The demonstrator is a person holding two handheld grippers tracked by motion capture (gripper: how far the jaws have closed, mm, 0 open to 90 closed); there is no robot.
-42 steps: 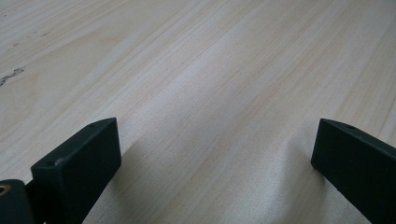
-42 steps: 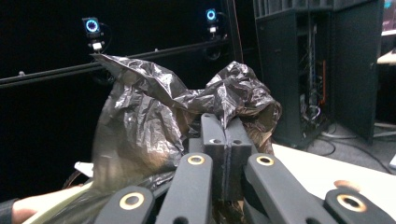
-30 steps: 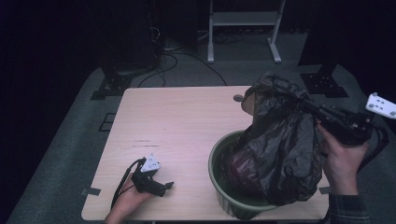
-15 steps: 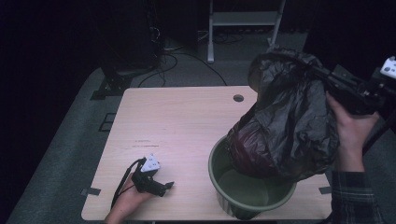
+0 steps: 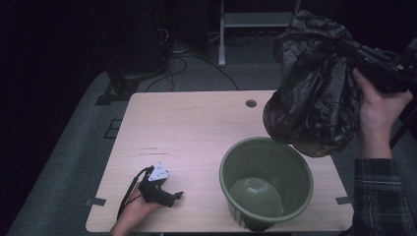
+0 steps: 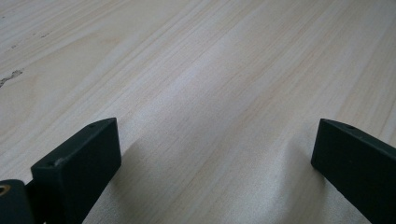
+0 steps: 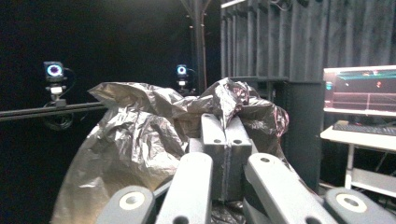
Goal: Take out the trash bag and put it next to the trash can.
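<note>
Right gripper (image 5: 361, 49) jaws clamp the bag (image 5: 314, 93) above the bin (image 5: 265, 182); its own view confirms. Left gripper (image 5: 160, 189) jaws stand wide on the surface (image 5: 196, 128).

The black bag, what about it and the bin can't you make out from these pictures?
- What the black bag holds: opaque plastic hides it in the high view and the right gripper view.
- The bag's mouth: bunched plastic around the right gripper hides it.
- The green bin: the high view's bottom edge cuts off its near wall.
</note>
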